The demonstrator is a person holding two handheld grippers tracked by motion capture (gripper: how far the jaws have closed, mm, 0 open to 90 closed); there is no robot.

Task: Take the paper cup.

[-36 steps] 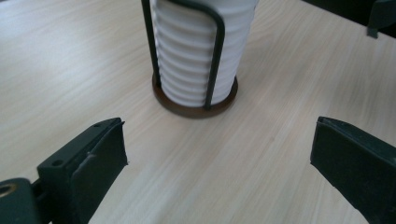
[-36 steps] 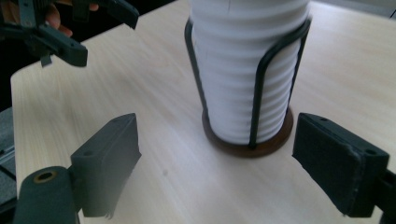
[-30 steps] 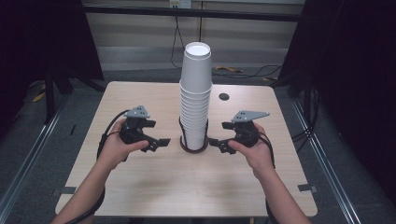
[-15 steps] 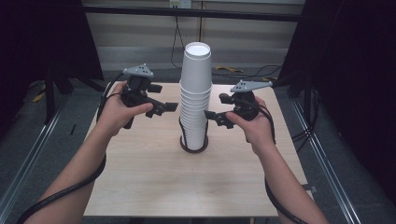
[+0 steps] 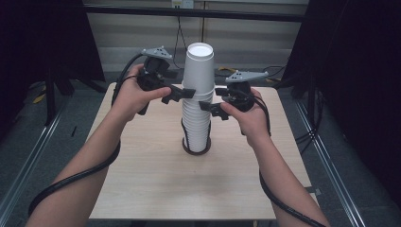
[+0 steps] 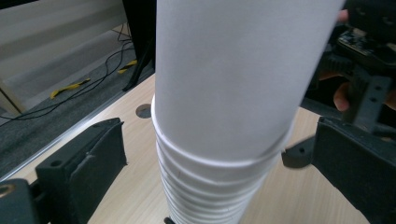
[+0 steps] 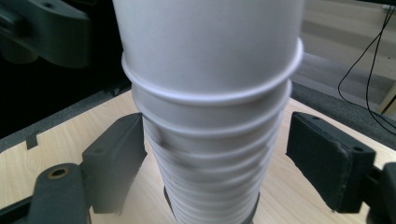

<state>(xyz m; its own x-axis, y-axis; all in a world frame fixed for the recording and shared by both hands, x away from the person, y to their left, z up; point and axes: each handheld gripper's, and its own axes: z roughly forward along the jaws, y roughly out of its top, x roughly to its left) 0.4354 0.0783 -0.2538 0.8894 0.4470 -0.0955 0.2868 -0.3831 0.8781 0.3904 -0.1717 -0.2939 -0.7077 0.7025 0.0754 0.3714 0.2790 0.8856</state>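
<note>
Light wood table (image 5: pixel 142 189) here. The tall stack of white paper cups (image 5: pixel 196 109) stands upside down in a dark ring base (image 5: pixel 196 150), about the middle of the top. Behind the stack, a small round dark hole or disc (image 6: pixel 144 110) sits in the wood.

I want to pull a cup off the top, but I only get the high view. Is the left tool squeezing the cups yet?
Observer: No. In the left gripper view the left tool sits around the stack of cups. Its jaws have just been opening, and there is a gap on each side.
Operator: What about the right tool?
Observer: In the right gripper view the right tool is open around the stack too, and neither of its pads touches a cup.
</note>
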